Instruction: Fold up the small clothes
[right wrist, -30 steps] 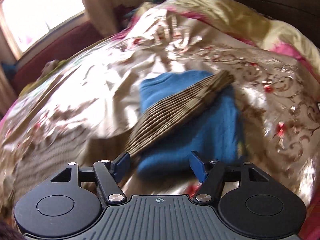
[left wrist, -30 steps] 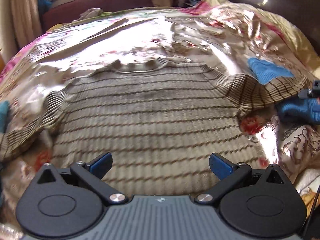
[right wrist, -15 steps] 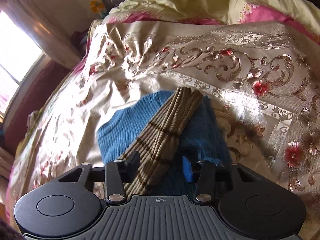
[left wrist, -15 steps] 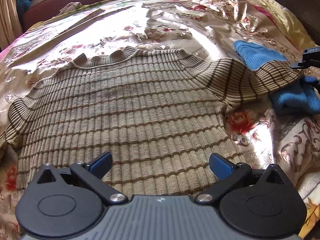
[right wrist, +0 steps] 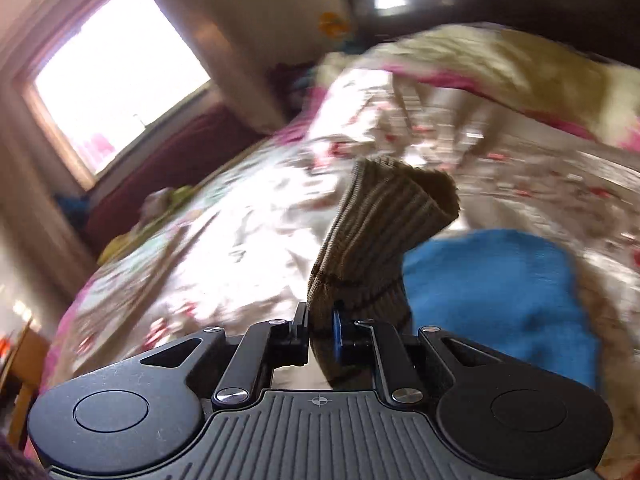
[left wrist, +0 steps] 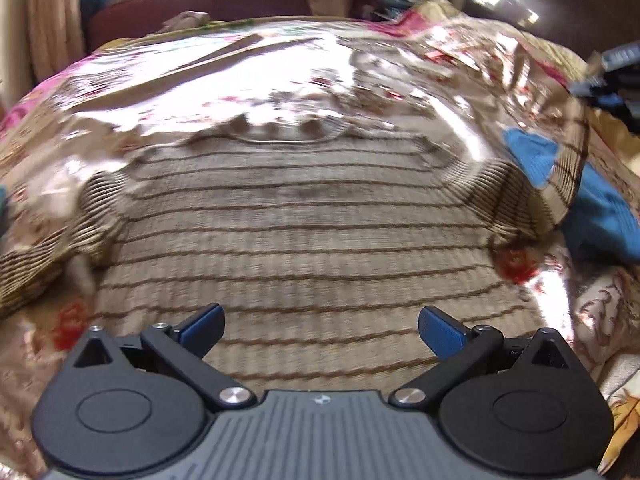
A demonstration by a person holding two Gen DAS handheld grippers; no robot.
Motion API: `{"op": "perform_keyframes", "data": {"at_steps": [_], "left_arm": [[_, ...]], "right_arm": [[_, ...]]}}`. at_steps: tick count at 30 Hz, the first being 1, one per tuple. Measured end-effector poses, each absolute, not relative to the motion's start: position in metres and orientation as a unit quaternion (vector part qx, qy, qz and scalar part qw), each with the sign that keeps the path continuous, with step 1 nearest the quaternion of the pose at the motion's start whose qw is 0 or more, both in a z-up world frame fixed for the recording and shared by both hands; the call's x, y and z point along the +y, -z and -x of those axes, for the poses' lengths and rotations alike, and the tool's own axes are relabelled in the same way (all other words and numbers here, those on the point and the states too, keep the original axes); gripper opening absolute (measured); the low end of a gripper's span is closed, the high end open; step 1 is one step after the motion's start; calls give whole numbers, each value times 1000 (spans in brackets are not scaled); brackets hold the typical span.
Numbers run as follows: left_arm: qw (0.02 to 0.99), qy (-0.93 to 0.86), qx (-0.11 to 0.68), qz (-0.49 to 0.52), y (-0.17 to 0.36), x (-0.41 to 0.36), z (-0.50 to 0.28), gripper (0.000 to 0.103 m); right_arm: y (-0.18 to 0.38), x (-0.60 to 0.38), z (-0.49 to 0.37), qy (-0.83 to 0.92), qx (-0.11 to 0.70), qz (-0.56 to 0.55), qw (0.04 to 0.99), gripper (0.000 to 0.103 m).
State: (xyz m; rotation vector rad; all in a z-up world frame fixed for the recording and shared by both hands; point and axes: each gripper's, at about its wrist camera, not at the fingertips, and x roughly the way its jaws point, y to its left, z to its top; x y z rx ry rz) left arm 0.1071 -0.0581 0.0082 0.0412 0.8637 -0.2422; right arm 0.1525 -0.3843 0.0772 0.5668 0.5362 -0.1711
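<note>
Striped sweater (left wrist: 312, 216) lies flat on bed (left wrist: 248, 76), neck away from me. My right gripper (right wrist: 320, 322) just clamped its sleeve (right wrist: 372, 240), cuff pointing up-forward; left gripper (left wrist: 320, 326) wide, empty.

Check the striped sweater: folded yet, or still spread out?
Spread. The sweater's body lies flat on the bedspread; only its sleeve is lifted, pinched in the right gripper, whose jaws have just been closing.
</note>
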Motion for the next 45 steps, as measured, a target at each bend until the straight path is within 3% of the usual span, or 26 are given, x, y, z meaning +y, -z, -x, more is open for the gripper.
{"op": "perform_keyframes", "data": {"at_steps": [6, 15, 18, 26, 32, 37, 39, 45], "left_arm": [[912, 64, 405, -4, -3, -7, -94, 103], [921, -1, 389, 14, 16, 54, -85, 103], [919, 0, 391, 40, 21, 66, -87, 103], [920, 7, 384, 79, 22, 81, -85, 103], [922, 7, 377, 91, 20, 86, -83, 103], [924, 2, 372, 92, 20, 87, -83, 103], [923, -5, 373, 91, 19, 89, -83, 103], [923, -42, 370, 92, 14, 103, -76, 103]], "right_arm": [[-80, -243, -212, -49, 304, -187, 933, 12], [23, -50, -240, -162, 401, 50, 900, 11], [40, -36, -229, -168, 412, 94, 891, 16], [34, -12, -227, -176, 407, 154, 883, 18], [29, -13, -241, -150, 410, 103, 894, 11], [0, -25, -248, -113, 356, 59, 926, 12], [6, -13, -250, -137, 371, 86, 914, 17], [42, 13, -231, -178, 403, 143, 886, 19]]}}
